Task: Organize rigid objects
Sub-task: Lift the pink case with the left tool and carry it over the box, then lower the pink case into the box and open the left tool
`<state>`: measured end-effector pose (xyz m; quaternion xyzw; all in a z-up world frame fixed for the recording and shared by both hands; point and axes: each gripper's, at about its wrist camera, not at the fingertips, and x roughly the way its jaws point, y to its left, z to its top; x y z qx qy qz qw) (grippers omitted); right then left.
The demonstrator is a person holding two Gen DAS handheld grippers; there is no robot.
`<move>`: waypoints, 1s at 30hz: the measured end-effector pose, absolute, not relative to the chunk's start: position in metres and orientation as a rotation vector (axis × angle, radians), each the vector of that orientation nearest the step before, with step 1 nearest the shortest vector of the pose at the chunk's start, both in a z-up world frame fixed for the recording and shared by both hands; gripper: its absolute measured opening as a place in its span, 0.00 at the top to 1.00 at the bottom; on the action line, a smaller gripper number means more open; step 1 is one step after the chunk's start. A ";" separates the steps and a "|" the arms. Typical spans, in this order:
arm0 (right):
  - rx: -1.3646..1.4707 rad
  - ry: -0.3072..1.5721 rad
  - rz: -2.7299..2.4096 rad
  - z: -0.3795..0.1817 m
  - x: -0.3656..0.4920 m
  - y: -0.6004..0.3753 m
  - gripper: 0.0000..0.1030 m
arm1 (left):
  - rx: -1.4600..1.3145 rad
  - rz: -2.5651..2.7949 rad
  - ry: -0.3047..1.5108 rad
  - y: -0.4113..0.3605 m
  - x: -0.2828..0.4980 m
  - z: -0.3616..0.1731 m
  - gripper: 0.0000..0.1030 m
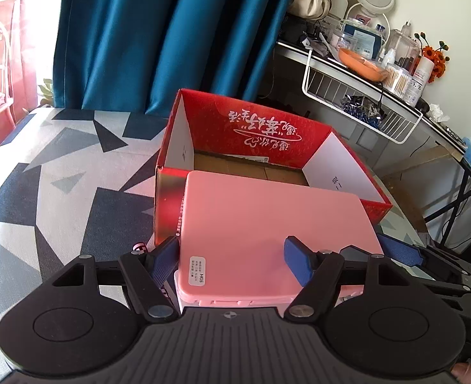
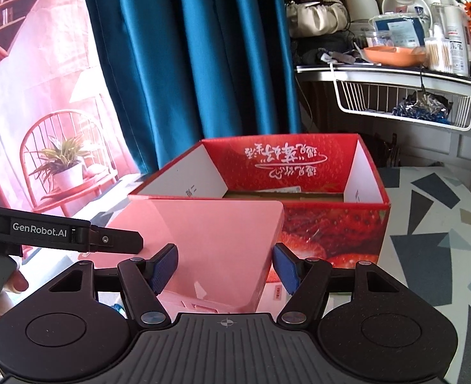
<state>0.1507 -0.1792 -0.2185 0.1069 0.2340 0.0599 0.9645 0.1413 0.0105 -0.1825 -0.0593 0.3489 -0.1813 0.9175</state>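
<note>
while both grippers close in on it from the near side, the pink case (image 1: 267, 233) lies flat, its far edge reaching over the near rim of the red box (image 1: 267, 124). the left gripper (image 1: 235, 259) has its blue pads (image 1: 294, 264) set on the case, one at the left edge and one on the lid, seemingly clamping it. the right gripper (image 2: 224, 264) straddles the case (image 2: 216, 243) with its pads (image 2: 283, 267) at either side; whether they press it i cannot tell. the box (image 2: 331, 233) stands open on the patterned table (image 1: 59, 176), before a blue curtain (image 1: 158, 32).
</note>
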 end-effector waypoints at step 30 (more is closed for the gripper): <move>0.147 0.390 0.035 -0.185 0.256 -0.241 0.51 | -0.140 -0.394 0.736 -0.040 0.252 -0.163 0.28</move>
